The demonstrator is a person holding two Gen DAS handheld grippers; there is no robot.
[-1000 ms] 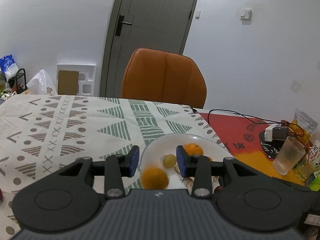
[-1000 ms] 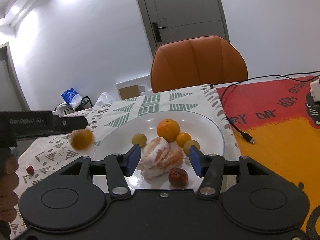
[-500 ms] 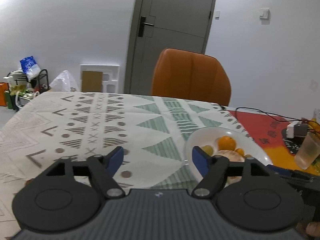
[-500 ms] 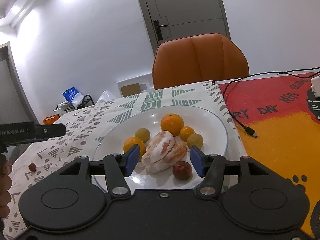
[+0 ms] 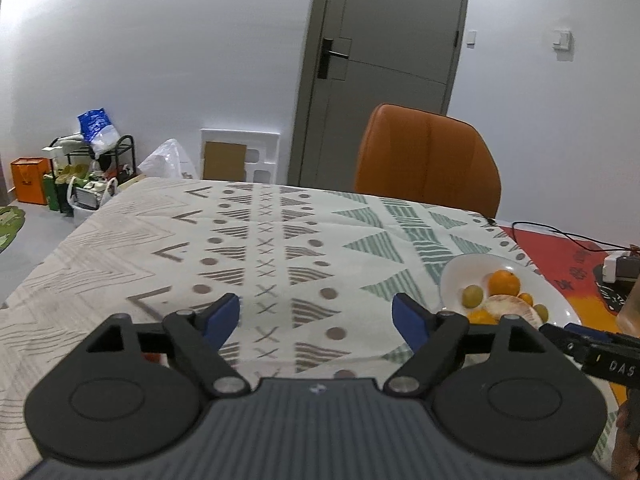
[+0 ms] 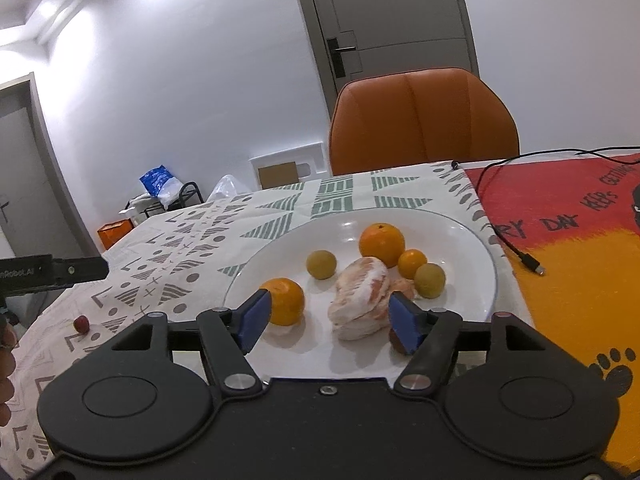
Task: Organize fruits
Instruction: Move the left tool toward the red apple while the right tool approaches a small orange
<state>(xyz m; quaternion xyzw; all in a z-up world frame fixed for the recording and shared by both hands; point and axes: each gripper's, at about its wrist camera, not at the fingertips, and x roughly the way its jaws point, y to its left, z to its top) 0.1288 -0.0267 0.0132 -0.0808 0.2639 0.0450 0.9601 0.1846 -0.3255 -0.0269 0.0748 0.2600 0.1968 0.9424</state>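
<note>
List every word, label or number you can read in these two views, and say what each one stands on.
"DAS": on the black hand-held gripper body at the left view's right edge; cut off.
"nRobot.AI": on the black hand-held gripper body at the right view's left edge; first letters cut off.
"RY DAY KEEPS GETTING": roughly, on the red and orange mat; partly cut off, curved.
Red characters on the mat in the left view: too blurred.

Table (image 5: 120, 240) covered by patterned cloth (image 5: 280, 240) with grey and green triangles, red-orange printed mat (image 6: 568, 248) adjoining on the right, white plate (image 6: 460, 240) resting on cloth, small red fruit (image 6: 81, 323) lying apart at left, black cable (image 6: 516, 248) trailing across mat.
</note>
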